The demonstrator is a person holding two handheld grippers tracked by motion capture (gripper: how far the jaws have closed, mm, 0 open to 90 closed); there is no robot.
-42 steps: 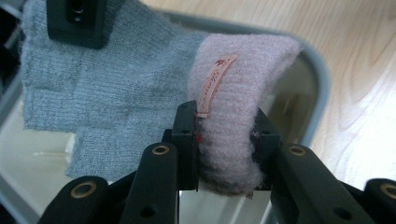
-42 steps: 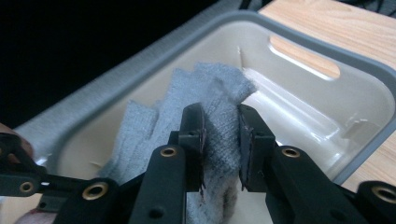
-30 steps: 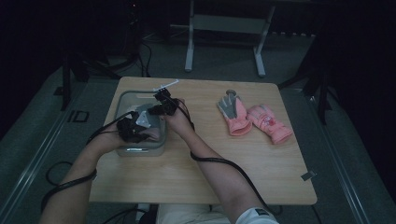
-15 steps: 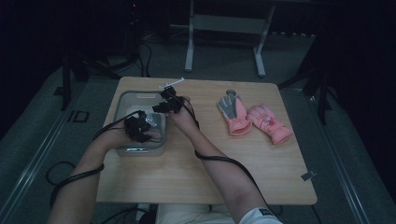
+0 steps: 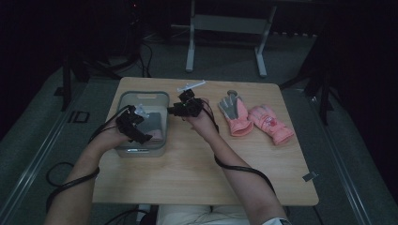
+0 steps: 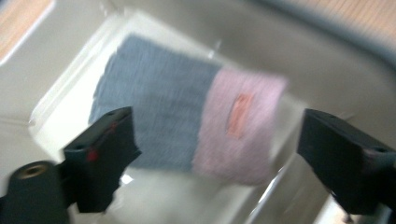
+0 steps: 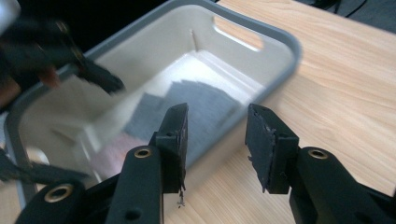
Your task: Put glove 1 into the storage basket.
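Note:
A grey bin (image 5: 141, 95) stands at the table's left. A folded knit piece, part grey (image 6: 154, 121) and part pink (image 6: 238, 121), lies flat on its floor in what looks like clear wrapping. My left gripper (image 5: 141, 133) hangs over the bin's near half, and its jaws stand wide open above the piece (image 5: 156, 126) with nothing between them (image 6: 215, 140). My right gripper (image 5: 173, 111) is just right of the bin, above the table. It is open and empty (image 7: 217, 130), and it points at the bin's wall (image 7: 280, 42).
Two pink gloves lie at the right half of the table, one palm up with a grey palm (image 5: 234, 112) and one beside it (image 5: 270, 123). A small white item (image 5: 191, 86) lies near the far edge. Cables trail from both grippers.
My right gripper has drawn back to the right, out of the bin and away from the left one. The left gripper has stayed over the bin, shifting slightly.

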